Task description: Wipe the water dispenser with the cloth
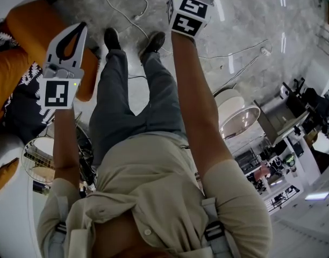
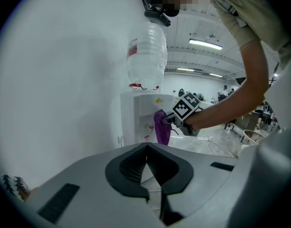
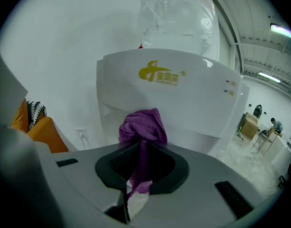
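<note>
Right, risks as we see them:

1. State: our right gripper [image 3: 136,145] has its jaws clamped on the purple cloth [image 3: 142,126]. A bunched wad sits ahead of the tips and a tail hangs down behind them. The wad is at the front of the water dispenser [image 3: 174,96], under the logo panel [image 3: 157,73]. We can't confirm actual contact.
2. Our left gripper [image 2: 146,148] has its jaws pressed together on nothing, held low and well back from the dispenser. It plays no part in the wipe.
3. Slip risk: the jaws hold only a narrow gather of fabric. Drag against the panel could pull the cloth out and drop it on the floor [image 1: 234,15].
4. Coverage risk: a balled wad touches only a small patch. We likely smear rather than clean unless the cloth spreads flat.
5. Snag risk: small red parts [image 2: 149,126] sit just beside the cloth, probably the taps. Hooking one could release water or tear the cloth free.
6. Push risk: the bottle [image 3: 176,13] stands inverted on top. A hard shove at the upper front could rock the unit.
7. Hard-contact risk: if the wad shifts, the jaw tips scrape the plastic.
8. Footing: cables [image 1: 136,17] run across the floor near our shoes [image 1: 112,38]. A sideways step while wiping could catch one.
</note>
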The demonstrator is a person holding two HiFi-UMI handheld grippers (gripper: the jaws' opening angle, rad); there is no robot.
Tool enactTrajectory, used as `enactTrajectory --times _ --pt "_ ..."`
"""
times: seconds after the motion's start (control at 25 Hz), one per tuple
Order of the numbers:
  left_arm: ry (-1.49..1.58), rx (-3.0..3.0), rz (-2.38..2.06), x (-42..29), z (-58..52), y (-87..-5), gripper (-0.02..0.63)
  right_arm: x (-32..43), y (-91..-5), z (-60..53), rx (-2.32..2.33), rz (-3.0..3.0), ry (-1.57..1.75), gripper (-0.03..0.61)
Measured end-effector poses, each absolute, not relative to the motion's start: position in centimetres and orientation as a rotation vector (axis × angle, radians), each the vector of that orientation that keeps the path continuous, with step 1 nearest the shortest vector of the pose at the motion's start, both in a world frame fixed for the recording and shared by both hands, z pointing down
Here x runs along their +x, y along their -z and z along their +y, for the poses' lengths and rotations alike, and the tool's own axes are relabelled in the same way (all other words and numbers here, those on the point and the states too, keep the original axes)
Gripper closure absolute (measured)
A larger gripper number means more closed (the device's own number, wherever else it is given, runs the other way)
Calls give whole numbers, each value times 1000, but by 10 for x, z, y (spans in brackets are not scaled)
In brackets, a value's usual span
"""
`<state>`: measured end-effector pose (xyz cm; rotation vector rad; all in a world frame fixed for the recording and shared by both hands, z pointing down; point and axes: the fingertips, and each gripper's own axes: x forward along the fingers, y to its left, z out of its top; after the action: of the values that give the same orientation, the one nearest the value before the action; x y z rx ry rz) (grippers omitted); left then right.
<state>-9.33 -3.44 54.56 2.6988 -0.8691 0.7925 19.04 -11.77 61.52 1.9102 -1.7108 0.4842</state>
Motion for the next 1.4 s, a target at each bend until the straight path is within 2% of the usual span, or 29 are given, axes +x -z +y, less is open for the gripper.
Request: enactTrajectory --times 0.12,0.48,1.16,1.4 --pt "-799 2677 -902 -109 -38 -550 597 165 -621 -131 1912 -1721 -522 520" --pt "-813 2663 -910 -124 -41 -555 597 162 -620 -124 1897 -1733 -502 518" --pt "-819 2729 -784 -55 -31 -548 597 289 -624 -76 2100 -1553 -639 520" --pt "-813 2713 -798 -55 -31 -551 597 271 -627 -80 2044 -1587 -624 520"
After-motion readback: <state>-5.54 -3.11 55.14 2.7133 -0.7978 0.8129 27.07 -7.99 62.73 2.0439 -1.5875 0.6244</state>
